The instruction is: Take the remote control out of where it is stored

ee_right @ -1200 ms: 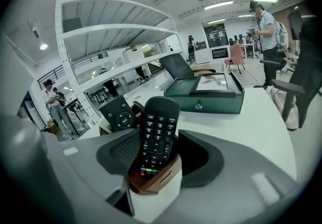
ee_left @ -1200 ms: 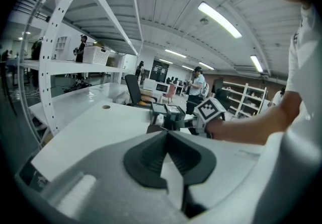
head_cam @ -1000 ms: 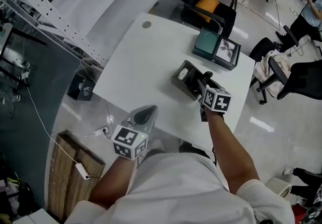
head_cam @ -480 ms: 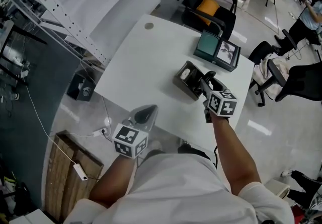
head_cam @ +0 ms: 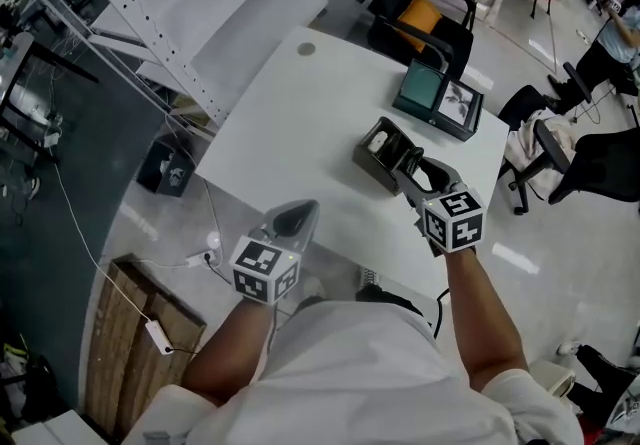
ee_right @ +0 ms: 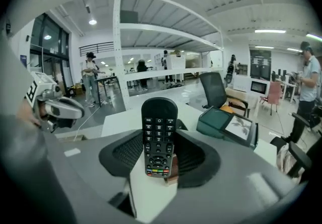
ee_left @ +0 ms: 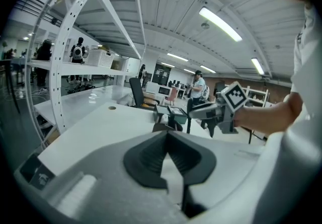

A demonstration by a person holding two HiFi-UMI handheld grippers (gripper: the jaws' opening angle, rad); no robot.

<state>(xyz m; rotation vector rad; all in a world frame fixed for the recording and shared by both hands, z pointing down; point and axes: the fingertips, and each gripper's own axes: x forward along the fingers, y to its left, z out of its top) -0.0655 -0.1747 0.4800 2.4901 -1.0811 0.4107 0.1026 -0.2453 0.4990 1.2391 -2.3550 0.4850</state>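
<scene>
Looking down in the head view, a white rectangular counter (head_cam: 290,123) carries a dark grey open-topped storage box (head_cam: 374,155). The right hand-held gripper (head_cam: 408,168) hovers at the box's near side, and the left hand-held gripper (head_cam: 303,213) is over the counter's front edge.

Left gripper view: its jaws are closed together, empty.

Right gripper view: its jaws, just now closing, clamp a slim black push-button remote control (ee_right: 159,137) upright, the box behind it.
</scene>
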